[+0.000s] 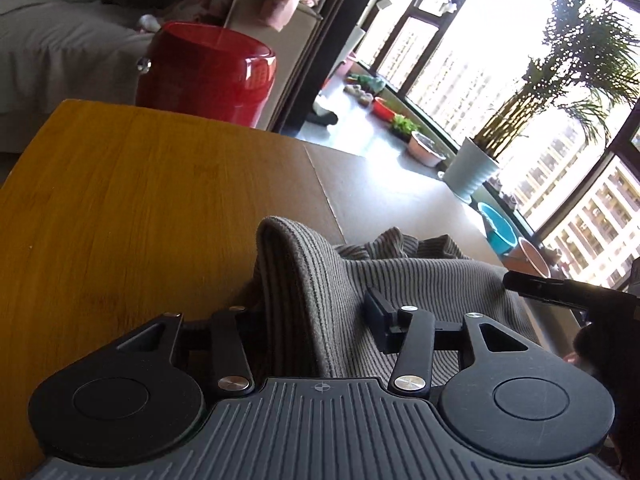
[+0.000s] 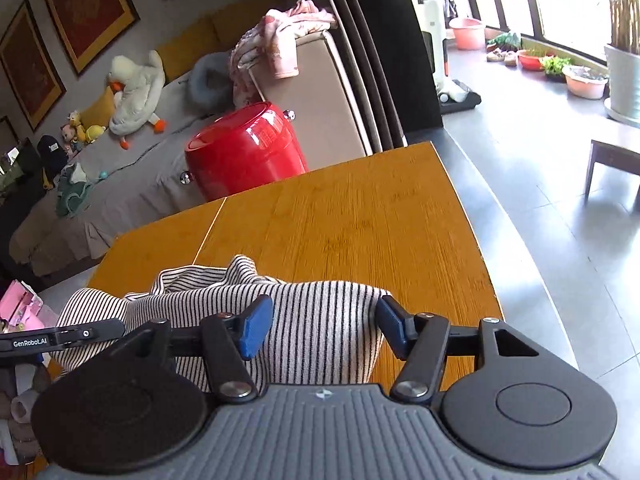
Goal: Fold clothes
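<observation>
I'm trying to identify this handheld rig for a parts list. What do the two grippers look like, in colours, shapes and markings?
Both share a ribbed grey body with a small crosshair mark, two round black discs, and black link arms with silver rivets. The left gripper shows a black pad; the right gripper has blue finger pads. White "GenRobot.AI" lettering appears on the left gripper's side in the right wrist view.

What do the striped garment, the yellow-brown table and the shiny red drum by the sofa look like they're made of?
The striped garment looks like soft ribbed knit: fine raised lines, limp folds. The yellow-brown table looks like bamboo or wood veneer with a smooth finish, going by its straight grain. The shiny red drum is glossy, with bright reflections; lacquer, plastic or ceramic, unclear which.
</observation>
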Demonstrator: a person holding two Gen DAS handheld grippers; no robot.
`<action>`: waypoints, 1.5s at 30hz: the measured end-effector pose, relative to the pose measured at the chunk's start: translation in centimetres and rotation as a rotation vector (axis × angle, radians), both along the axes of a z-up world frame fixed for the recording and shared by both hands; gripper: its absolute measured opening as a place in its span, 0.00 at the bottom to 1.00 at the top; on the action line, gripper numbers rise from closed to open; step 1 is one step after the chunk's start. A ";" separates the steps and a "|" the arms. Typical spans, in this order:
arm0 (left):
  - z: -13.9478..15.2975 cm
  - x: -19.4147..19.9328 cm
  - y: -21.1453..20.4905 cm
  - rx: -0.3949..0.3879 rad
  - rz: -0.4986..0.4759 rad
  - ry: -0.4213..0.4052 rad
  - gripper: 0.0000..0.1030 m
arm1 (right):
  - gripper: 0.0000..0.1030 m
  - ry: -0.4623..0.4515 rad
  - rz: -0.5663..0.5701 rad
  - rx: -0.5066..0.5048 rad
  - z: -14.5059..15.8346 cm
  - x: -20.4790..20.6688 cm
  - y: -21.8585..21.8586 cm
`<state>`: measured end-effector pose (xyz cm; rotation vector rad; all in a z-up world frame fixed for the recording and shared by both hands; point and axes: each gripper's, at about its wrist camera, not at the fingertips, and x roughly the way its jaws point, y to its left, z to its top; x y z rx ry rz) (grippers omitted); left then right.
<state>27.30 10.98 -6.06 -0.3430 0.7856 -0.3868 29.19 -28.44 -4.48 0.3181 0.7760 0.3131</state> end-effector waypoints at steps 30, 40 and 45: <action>2.8 4.1 0.3 0.020 0.091 -0.065 0.26 | 0.17 -0.089 0.082 0.104 2.7 6.2 2.8; 8.3 -13.3 -0.2 0.142 -0.079 -0.367 0.26 | 0.17 -0.450 0.302 -0.105 10.0 -13.3 1.8; 5.6 -18.7 -0.8 0.207 -0.135 -0.330 0.30 | 0.18 -0.407 0.333 -0.202 7.0 -19.6 2.2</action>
